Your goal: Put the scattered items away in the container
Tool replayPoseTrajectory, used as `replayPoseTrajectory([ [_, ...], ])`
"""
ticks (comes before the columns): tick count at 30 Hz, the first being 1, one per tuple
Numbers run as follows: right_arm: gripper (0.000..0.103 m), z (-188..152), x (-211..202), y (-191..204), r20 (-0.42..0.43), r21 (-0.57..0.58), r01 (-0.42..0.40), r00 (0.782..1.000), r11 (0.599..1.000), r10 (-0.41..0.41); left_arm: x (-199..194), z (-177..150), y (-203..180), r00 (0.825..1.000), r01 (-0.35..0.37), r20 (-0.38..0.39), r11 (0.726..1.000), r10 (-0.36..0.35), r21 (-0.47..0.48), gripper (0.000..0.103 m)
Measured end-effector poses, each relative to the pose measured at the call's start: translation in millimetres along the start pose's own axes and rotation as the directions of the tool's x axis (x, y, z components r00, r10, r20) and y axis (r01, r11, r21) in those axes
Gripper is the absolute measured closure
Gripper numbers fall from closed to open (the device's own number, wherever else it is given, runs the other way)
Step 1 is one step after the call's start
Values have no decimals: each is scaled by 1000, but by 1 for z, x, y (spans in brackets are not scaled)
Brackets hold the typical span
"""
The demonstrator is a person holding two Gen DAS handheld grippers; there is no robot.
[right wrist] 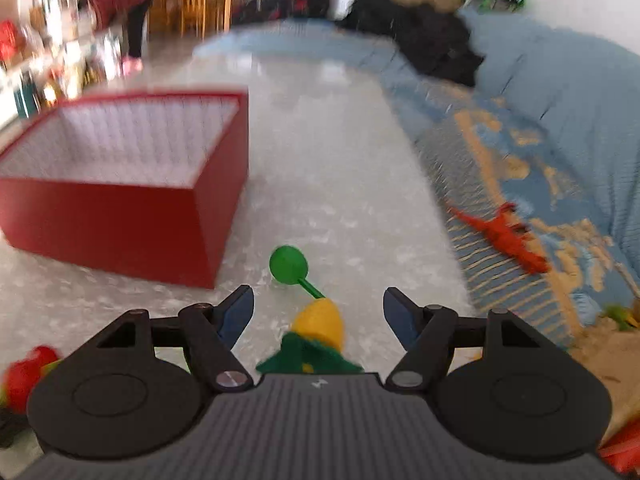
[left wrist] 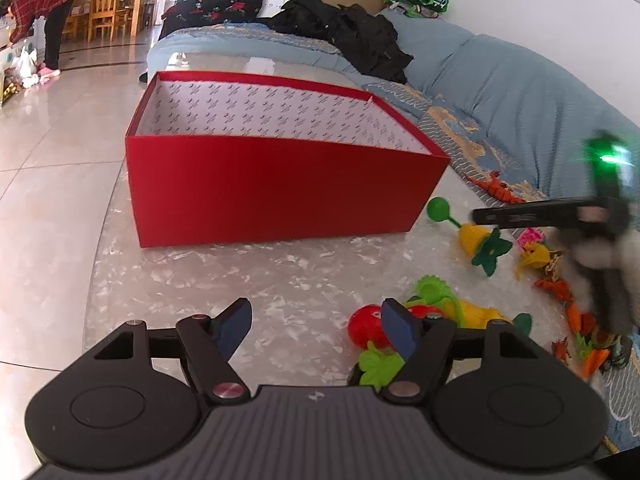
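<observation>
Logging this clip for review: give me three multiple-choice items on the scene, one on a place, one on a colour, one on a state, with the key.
1. Where does the orange lizard toy lie?
A. inside the box
B. on the blue patterned cover beside the table
C. between the left gripper's fingers

2. What colour is the outside of the box?
A. red
B. blue
C. yellow

3. How does the right gripper stand?
A. shut on the lizard
B. shut, empty
C. open, with the yellow and green toy between its fingers, unpinched

Key: 1 B, it rests on the striped fabric, off the tabletop. 2 A, both views show red walls with a white printed lining. 3 C, gaps show on both sides of the toy.
</observation>
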State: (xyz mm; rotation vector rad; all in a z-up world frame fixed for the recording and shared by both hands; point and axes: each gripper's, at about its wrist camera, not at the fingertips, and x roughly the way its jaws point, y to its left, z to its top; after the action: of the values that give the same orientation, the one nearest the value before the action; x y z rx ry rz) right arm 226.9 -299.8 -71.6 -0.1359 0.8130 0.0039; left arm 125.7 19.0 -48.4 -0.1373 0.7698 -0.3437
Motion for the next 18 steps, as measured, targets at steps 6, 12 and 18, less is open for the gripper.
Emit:
replayPoseTrajectory([
  [6,52,-25,40,3,-113,29,33,993,999,-30,4,5,5,1000,4,-12,1000,-4,-9,29],
  [12,61,-80,-34,-3,-59,6,-39,998,999,39,-3,4,1,1000,23,-2,1000,-23,18,28],
  [18,49,-108,-135,2,144,48,-94,986,994,87,-7,-4,-7,1000,26,-8,998,-26,48,28],
])
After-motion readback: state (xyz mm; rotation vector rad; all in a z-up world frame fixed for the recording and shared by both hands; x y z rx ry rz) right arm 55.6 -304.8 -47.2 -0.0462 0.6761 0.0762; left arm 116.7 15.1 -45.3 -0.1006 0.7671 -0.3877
